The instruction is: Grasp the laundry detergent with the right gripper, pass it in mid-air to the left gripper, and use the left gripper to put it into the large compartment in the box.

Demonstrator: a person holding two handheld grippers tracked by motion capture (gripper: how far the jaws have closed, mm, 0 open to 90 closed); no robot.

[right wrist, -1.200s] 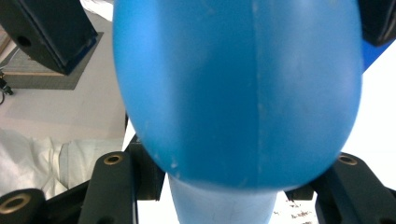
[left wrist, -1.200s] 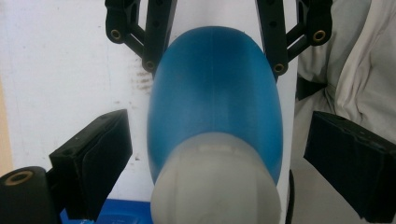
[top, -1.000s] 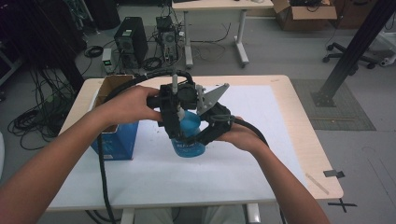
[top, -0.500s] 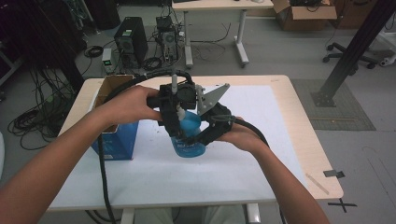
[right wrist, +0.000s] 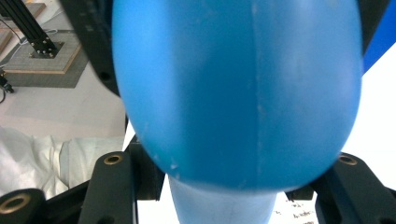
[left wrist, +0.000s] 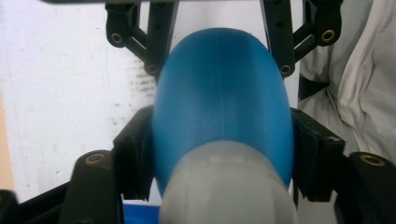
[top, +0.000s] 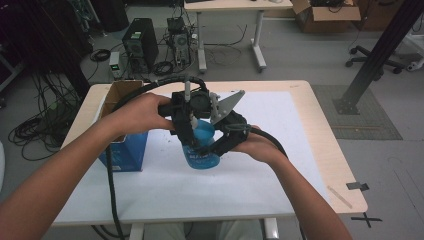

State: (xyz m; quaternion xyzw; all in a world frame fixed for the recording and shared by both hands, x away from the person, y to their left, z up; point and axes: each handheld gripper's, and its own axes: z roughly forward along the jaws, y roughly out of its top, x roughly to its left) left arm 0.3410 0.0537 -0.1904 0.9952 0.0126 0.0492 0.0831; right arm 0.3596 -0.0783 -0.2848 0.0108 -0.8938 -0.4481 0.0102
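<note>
— Where do we have the blue bottle [top: 201, 150]?

— Upright on the white table [top: 260, 175], just right of the blue box [top: 125, 152], with both our hands around it.

— And the left gripper [top: 192, 142]?

— Its jaws have just been closing; in the left gripper view we see them pressing the bottle's blue sides, grey cap nearest.

— The right gripper [top: 212, 147]?

— Clenched on the bottle too — from the opposite side.

Bottle [top: 202, 150] mid-table [top: 300, 115]; open box [top: 122, 145] left; grippers flank bottle.
</note>
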